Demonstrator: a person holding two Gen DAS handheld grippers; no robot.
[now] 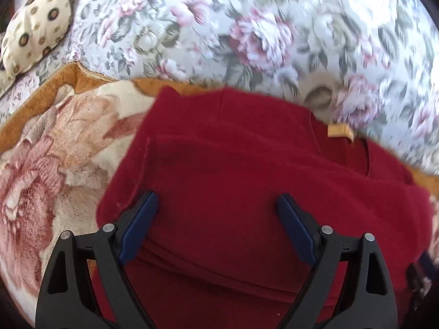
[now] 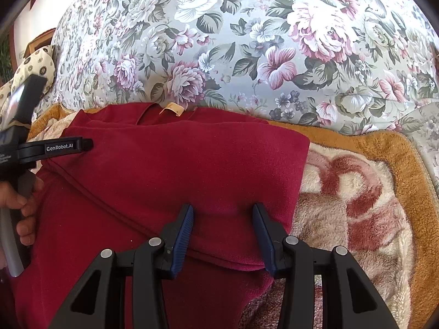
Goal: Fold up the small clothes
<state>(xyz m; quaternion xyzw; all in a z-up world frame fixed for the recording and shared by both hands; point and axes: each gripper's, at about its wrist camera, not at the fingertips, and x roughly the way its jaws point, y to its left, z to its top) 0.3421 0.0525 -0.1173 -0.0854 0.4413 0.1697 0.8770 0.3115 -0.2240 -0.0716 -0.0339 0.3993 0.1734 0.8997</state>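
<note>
A dark red fleece garment (image 1: 233, 150) lies flat on a blanket, its neckline and tan label (image 1: 338, 131) at the far edge. My left gripper (image 1: 216, 196) hovers wide open over the garment's left part, with nothing between its fingers. In the right wrist view the same garment (image 2: 178, 159) has a folded right edge. My right gripper (image 2: 222, 208) stands partly open, its fingertips resting on the cloth near that edge, a small ridge of cloth between them. The left gripper's finger (image 2: 65, 145) shows at the left of that view, held by a person's hand (image 2: 24, 208).
A plush cream and pink blanket (image 2: 356, 192) with a tan border covers the seat under the garment. The floral sofa back (image 2: 247, 41) rises right behind the neckline. A spotted cushion (image 1: 35, 35) lies at the far left.
</note>
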